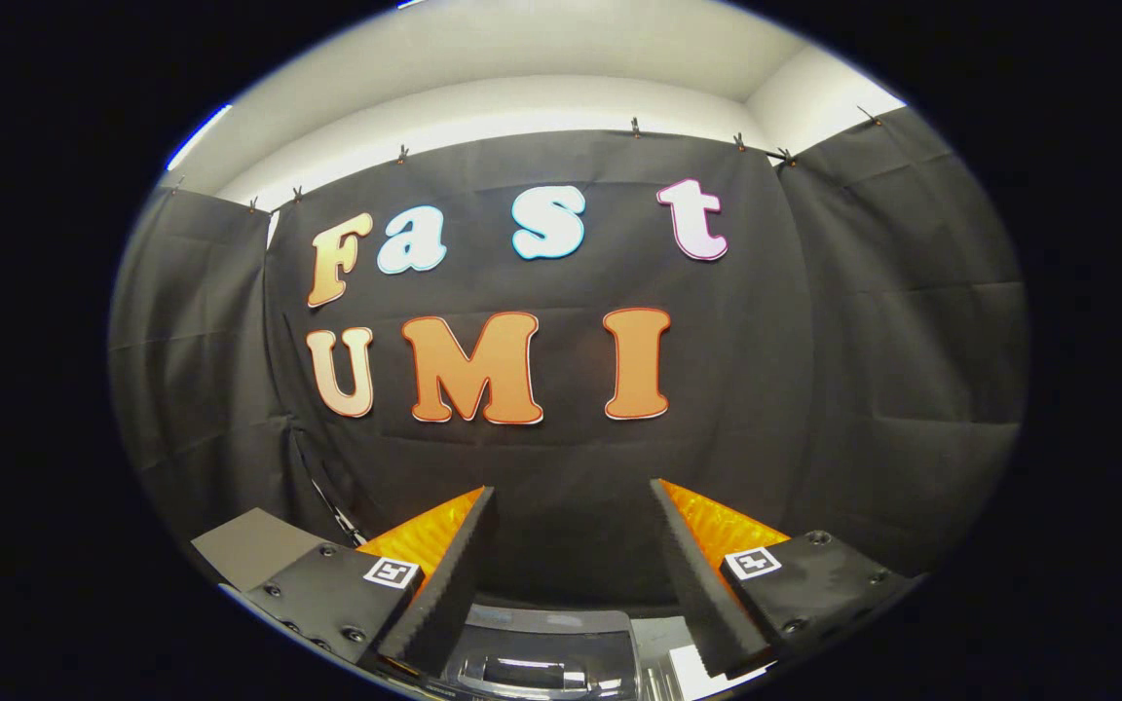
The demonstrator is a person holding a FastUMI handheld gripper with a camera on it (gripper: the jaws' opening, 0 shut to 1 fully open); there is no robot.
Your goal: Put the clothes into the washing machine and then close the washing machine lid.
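Observation:
My gripper (573, 497) is held high and level, facing the booth's black cloth wall. Its two fingers stand wide apart with nothing between them. Below and between the fingers, low down, I see the top of the washing machine (540, 654): a dark translucent lid with a handle recess, which looks shut and lying flat. No clothes are in sight.
A grey flat panel (247, 545) sits beyond the left finger, beside a thin cable running down the cloth. A pale surface (692, 672) shows just right of the washing machine top. The black cloth wall (571, 448) stands close ahead.

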